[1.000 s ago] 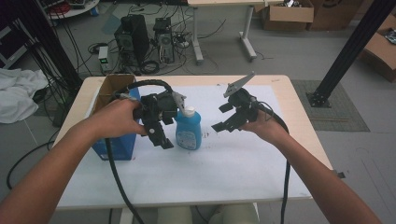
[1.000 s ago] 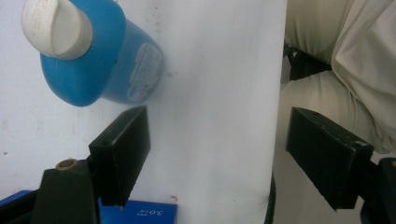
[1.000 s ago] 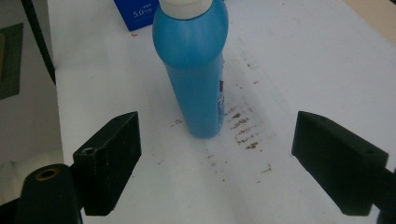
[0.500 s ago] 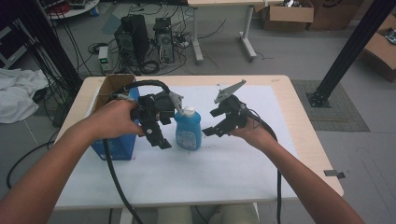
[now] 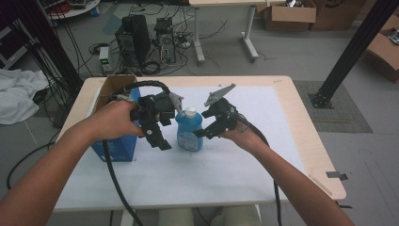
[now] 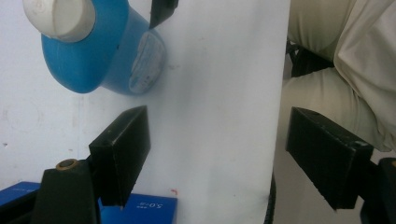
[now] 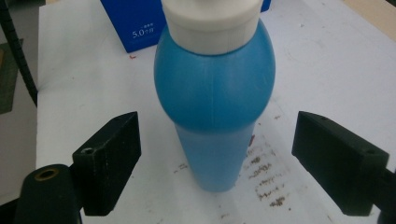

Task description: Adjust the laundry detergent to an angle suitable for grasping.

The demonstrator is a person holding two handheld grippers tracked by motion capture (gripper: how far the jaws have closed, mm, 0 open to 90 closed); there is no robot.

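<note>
A blue bottle (image 5: pixel 189 133) with a white cap stands upright on the white mat (image 5: pixel 244 160). My right gripper (image 5: pixel 206 131) has come in from its right. In the right gripper view the jaws (image 7: pixel 217 140) stand open on either side of the bottle (image 7: pixel 215 88), with gaps on both sides and no pad touching it. My left gripper (image 5: pixel 159 140) hovers just left of the bottle, open and holding nothing. In the left gripper view its jaws (image 6: pixel 217 158) point down at the mat's near edge, with the bottle (image 6: pixel 102 51) off to the upper left.
An open blue box (image 5: pixel 115 147) stands at the table's left side, right behind my left hand. One corner of the blue box (image 6: pixel 140 210) lies under the left jaw. A person's lap (image 6: pixel 345 70) shows past the table's edge. Cables trail from both grippers.
My right gripper has moved left and down until its open jaws flank the bottle. The left gripper and the bottle have stayed put.
</note>
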